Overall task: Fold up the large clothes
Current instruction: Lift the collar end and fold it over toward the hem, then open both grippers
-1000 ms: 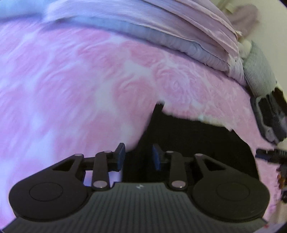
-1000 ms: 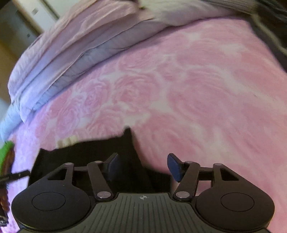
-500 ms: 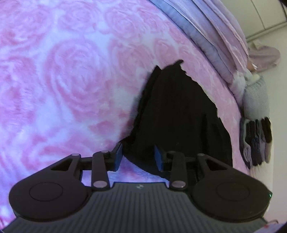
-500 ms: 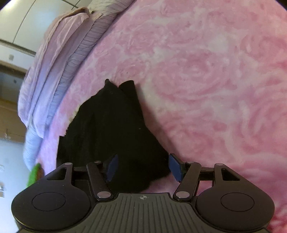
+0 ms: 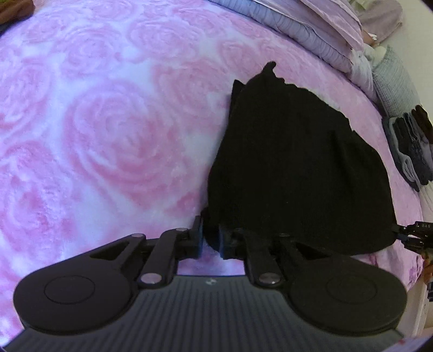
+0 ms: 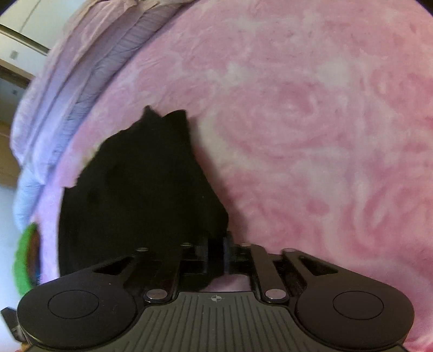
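A black garment (image 5: 292, 162) lies folded on a pink rose-patterned blanket (image 5: 108, 130). In the left wrist view my left gripper (image 5: 210, 239) is shut on the garment's near left corner. The other gripper's tip (image 5: 414, 235) shows at the garment's near right corner. In the right wrist view the same black garment (image 6: 140, 189) spreads to the left, and my right gripper (image 6: 216, 253) is shut on its near right corner. The cloth between the jaws hides the pads.
Lilac pillows and folded bedding (image 5: 311, 24) line the far edge of the bed. A stack of folded dark clothes (image 5: 411, 146) sits at the right edge. A green object (image 6: 25, 260) shows at the left of the right wrist view. Bare blanket (image 6: 324, 121) lies right of the garment.
Both grippers have shut on the garment's near corners; half a second ago their jaws stood apart. One second ago both views sat low over the cloth; they now look down from higher.
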